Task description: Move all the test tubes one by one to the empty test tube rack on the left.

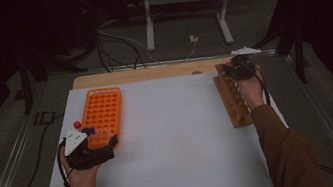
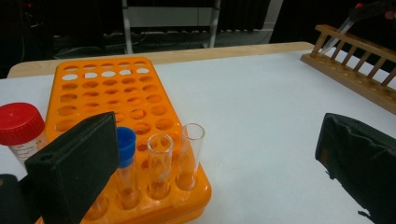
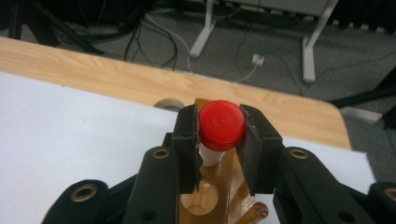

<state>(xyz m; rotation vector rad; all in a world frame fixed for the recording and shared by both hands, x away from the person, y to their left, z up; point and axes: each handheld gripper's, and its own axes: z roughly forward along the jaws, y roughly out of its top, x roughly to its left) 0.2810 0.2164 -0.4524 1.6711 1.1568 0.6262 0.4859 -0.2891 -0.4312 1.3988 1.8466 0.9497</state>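
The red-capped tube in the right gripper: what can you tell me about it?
The clear tube with a round red plastic cap is clamped at its cap between the right gripper's black fingers. A short white length shows below the cap. It hangs over a hole at the far end of the brown wooden tube rack.

We see a glossy orange plastic tube rack (image 2: 116, 107) with clear glass-like tubes (image 2: 191, 154), one with a blue plastic cap (image 2: 126, 140). Red-capped tube (image 3: 221, 125): smooth matt plastic cap. Wooden rack (image 1: 232, 98), bare varnished grain. Table (image 1: 176, 137) top is matt white, wood edge. Right tongs (image 3: 219, 140): matt black plastic; left tongs (image 2: 224, 154): soft-looking pads.
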